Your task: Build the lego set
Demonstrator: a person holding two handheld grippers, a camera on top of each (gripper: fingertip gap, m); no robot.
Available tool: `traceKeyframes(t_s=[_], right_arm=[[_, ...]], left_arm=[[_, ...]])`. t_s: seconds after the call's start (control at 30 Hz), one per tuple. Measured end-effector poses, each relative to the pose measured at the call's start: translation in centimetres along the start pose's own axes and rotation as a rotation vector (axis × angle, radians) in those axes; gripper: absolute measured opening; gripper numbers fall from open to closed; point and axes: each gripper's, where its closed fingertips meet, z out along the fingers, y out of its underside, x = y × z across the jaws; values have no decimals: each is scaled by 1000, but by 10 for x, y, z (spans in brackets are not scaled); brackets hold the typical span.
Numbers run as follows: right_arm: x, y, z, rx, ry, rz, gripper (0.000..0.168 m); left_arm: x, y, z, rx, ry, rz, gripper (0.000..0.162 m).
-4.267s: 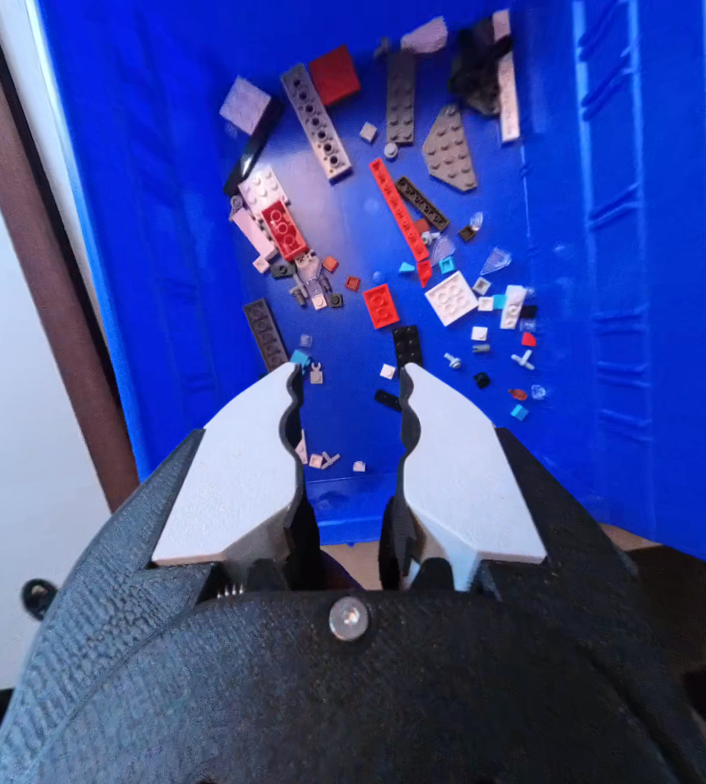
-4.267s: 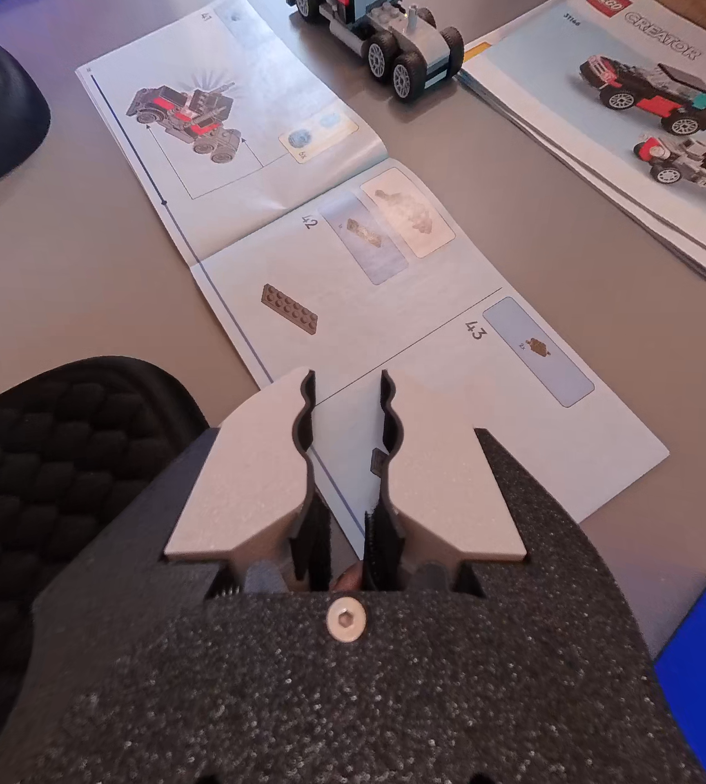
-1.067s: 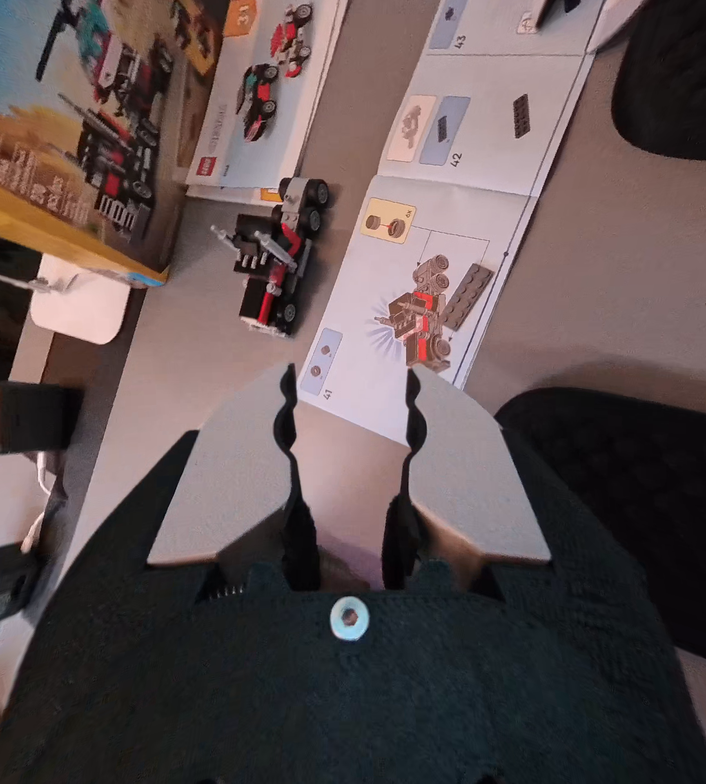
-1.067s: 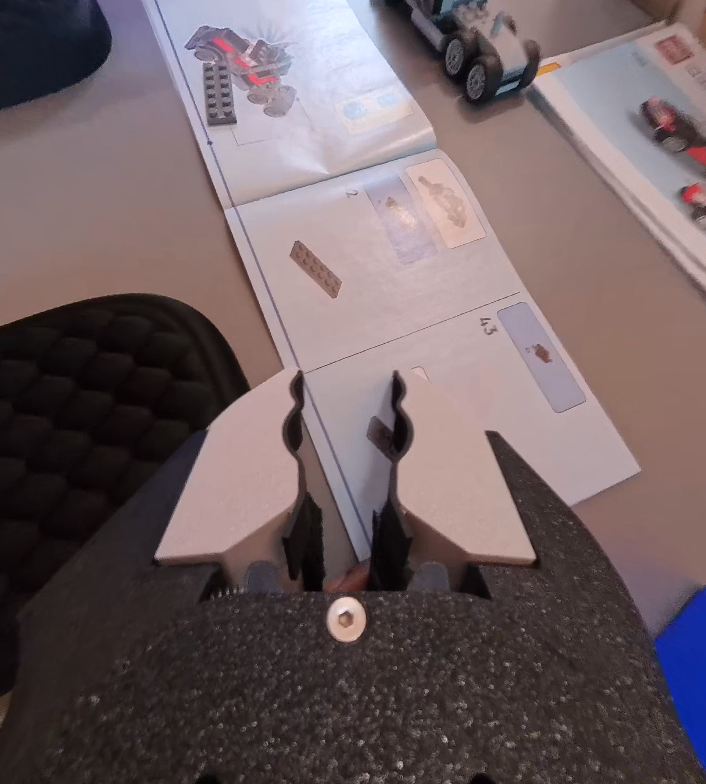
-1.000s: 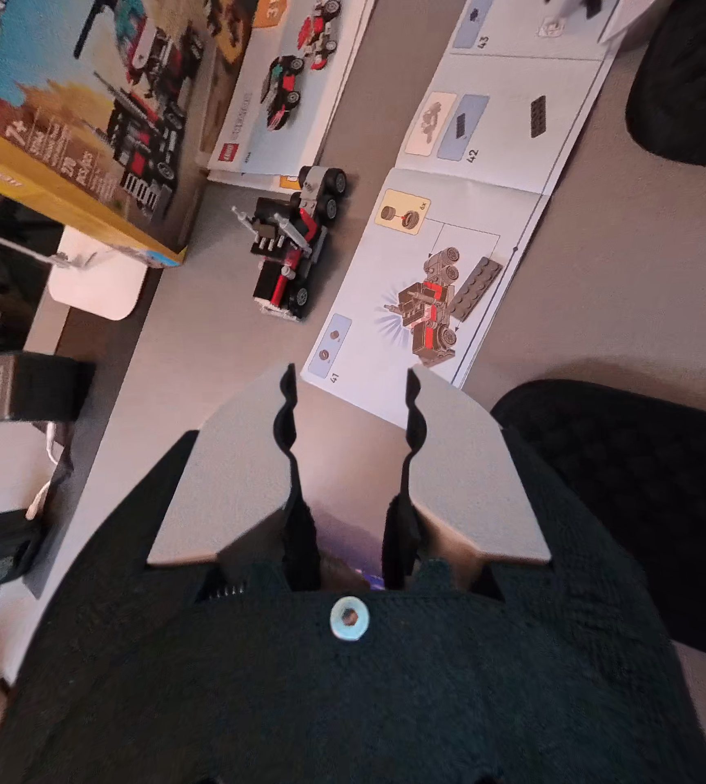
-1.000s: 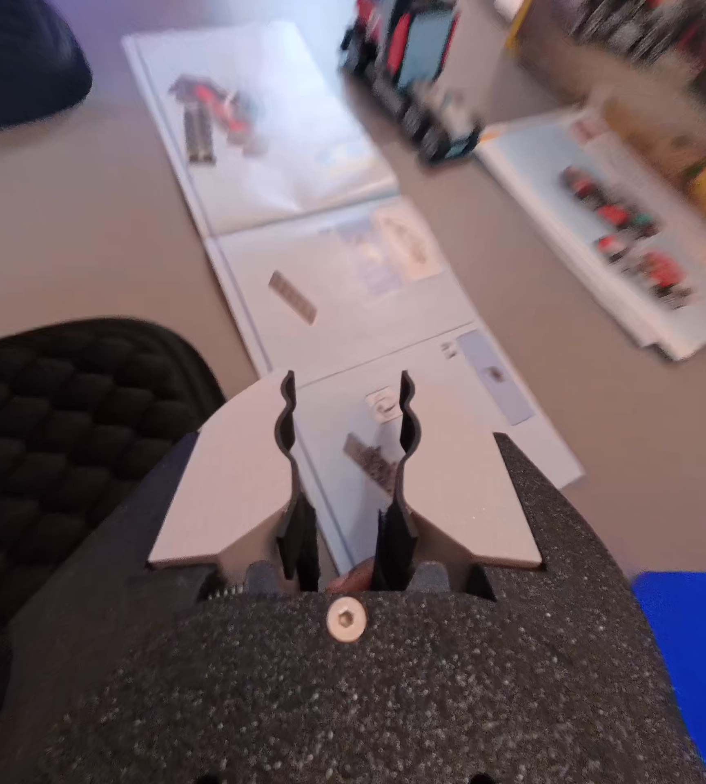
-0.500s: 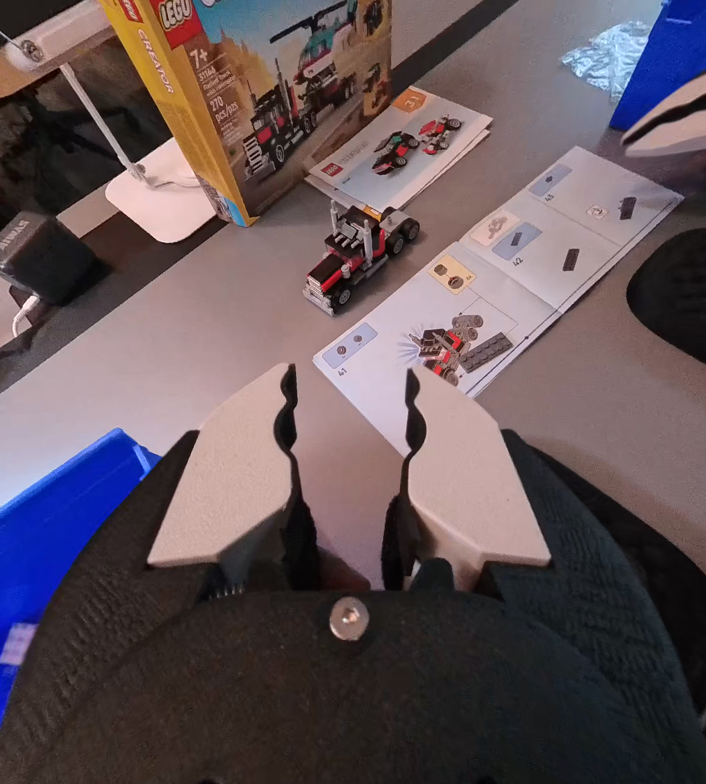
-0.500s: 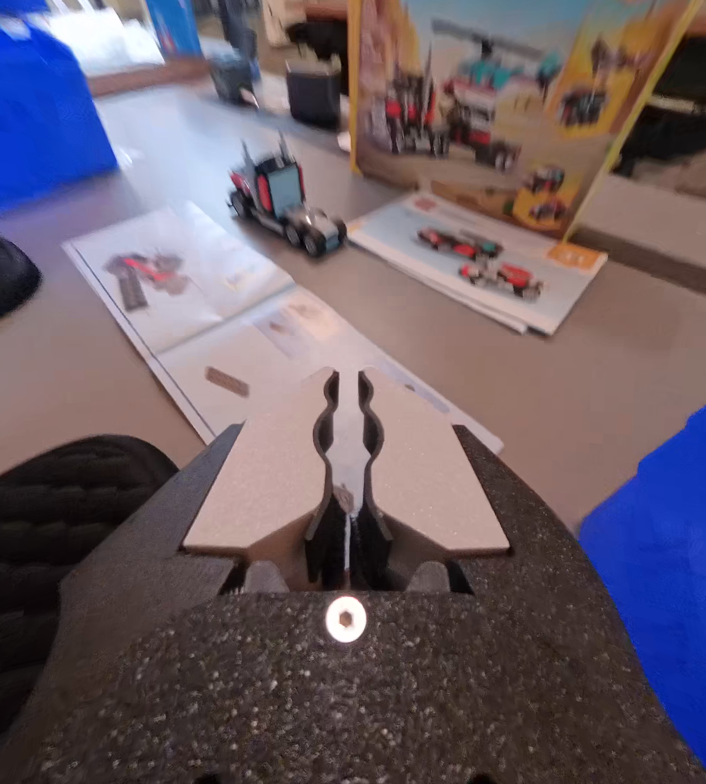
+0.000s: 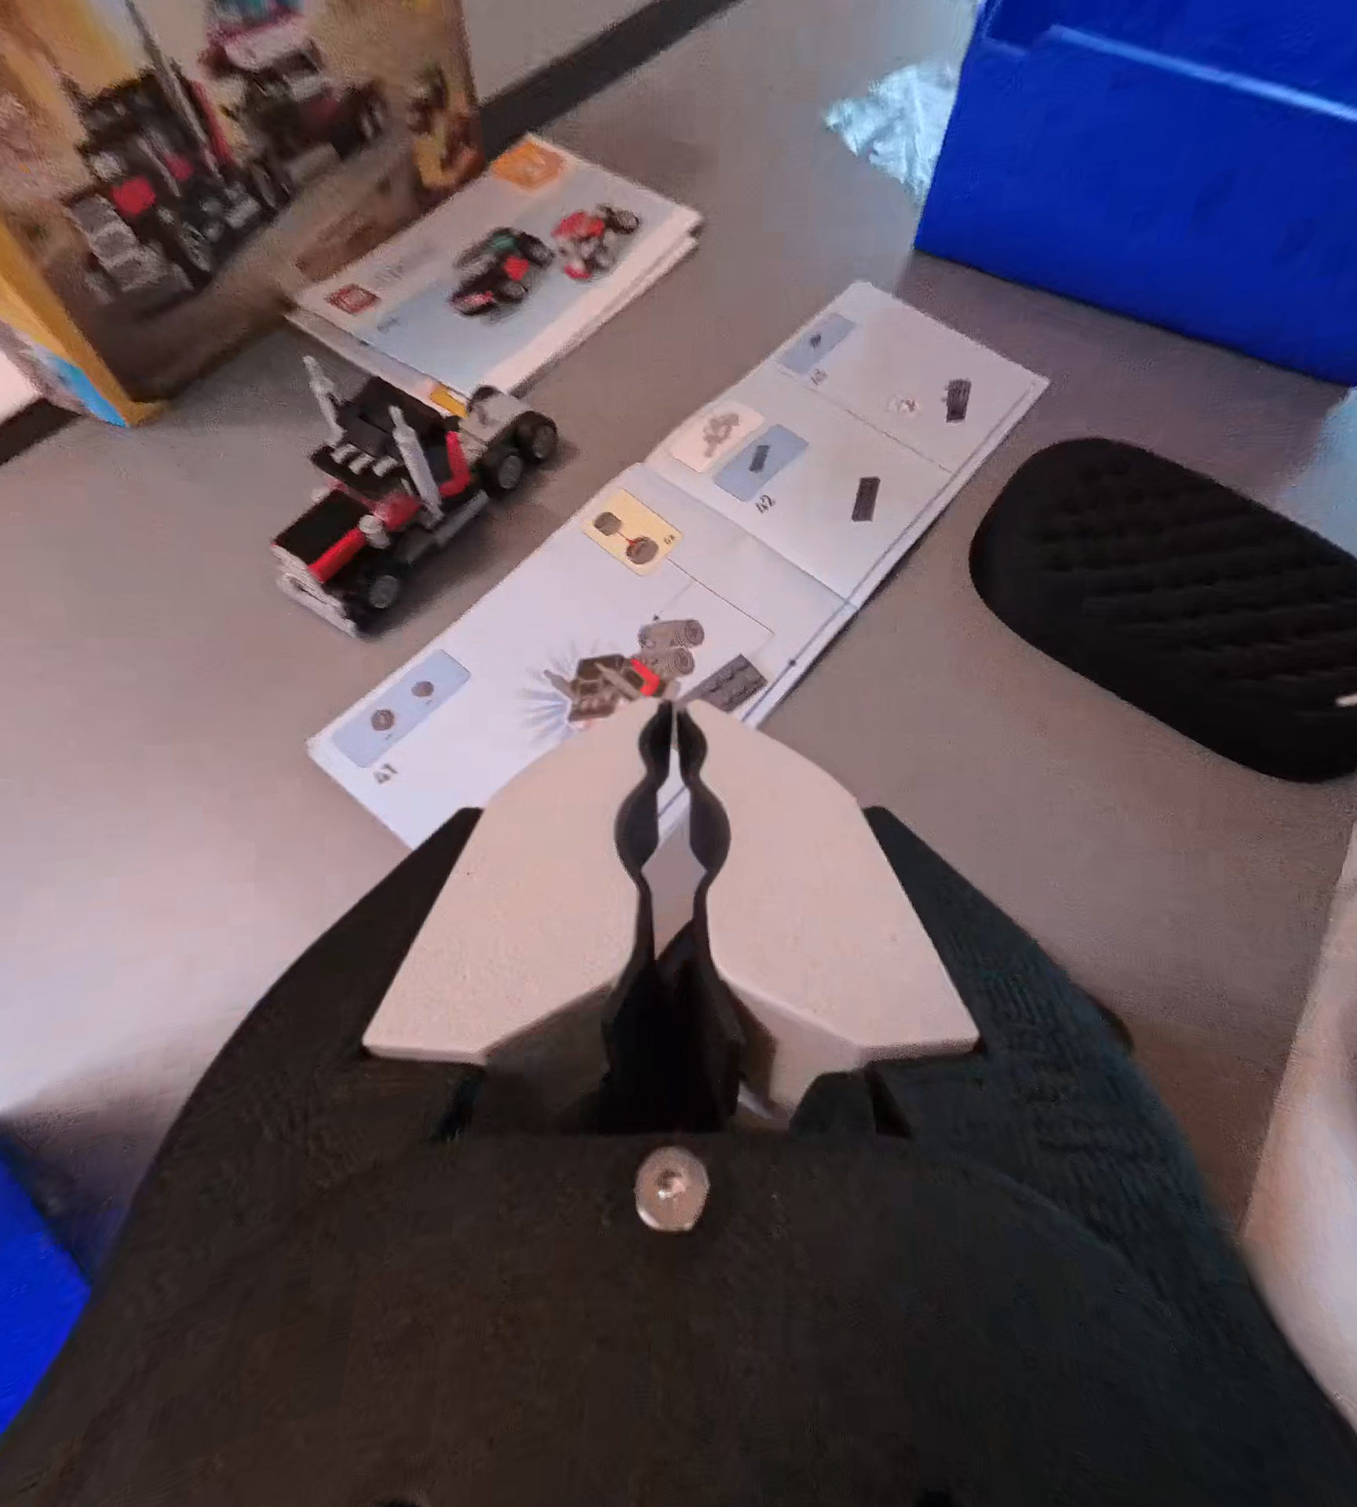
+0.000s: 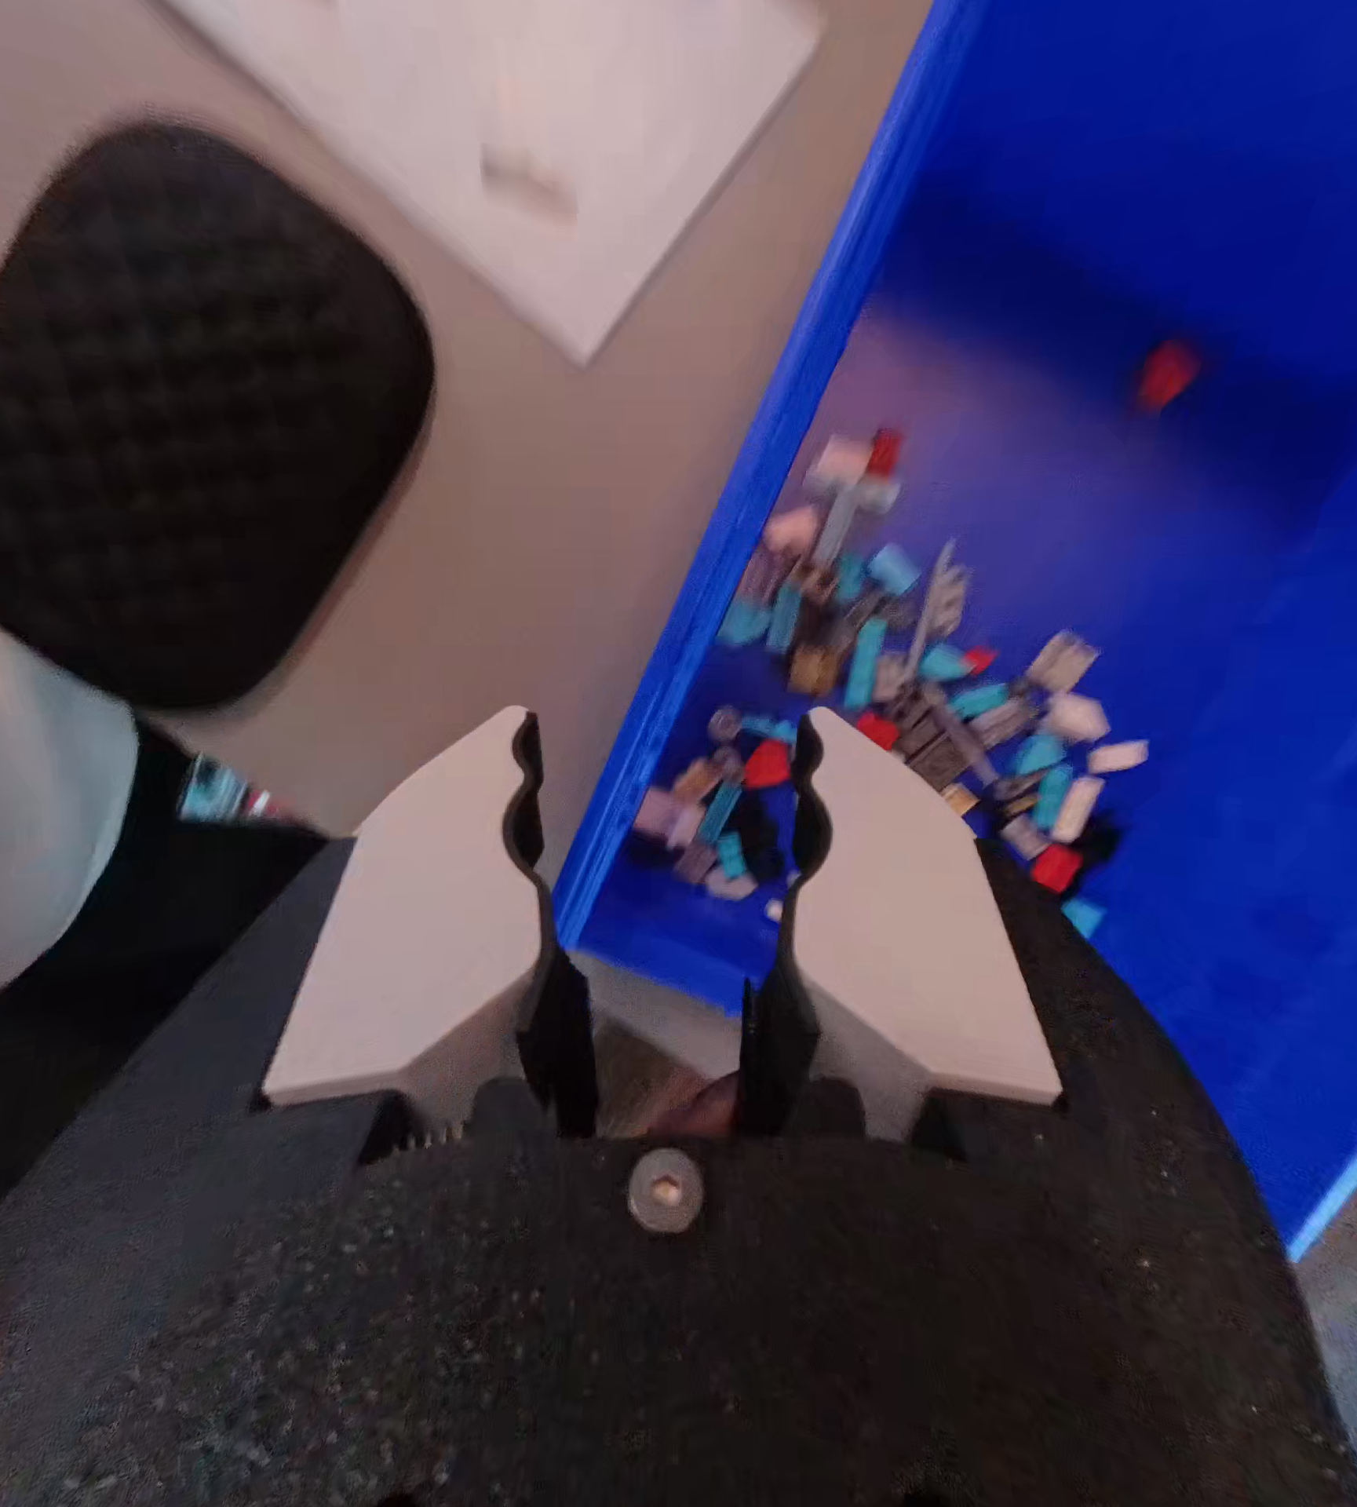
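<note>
Setting: a desk-type workspace, office or lab-like; which one cannot be told. Evidence: grey tabletop [image 9: 128, 815]; two blue plastic bins, one [image 9: 1197, 179] at the far side, one [image 10: 1148, 489] holding loose bricks [image 10: 903, 701]; two black padded rests [image 9: 1188, 603]; open instruction booklet [image 9: 658, 571], a closed booklet [image 9: 495, 285]; set box [image 9: 169, 163] standing upright; built toy truck [image 9: 406, 506] beside the booklets.

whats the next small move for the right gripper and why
Probably lower the right gripper into the blue bin toward the pile of loose lego pieces. Its jaws are open and empty above the bin's near edge, and the pieces lie just ahead.
</note>
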Motion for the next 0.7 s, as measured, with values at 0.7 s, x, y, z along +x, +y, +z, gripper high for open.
traceKeyframes(t_s=[0.7], right_arm=[[-46,-11,45,26,-98,-5,50]], left_arm=[[-18,66,82,-363,-39,111,42]])
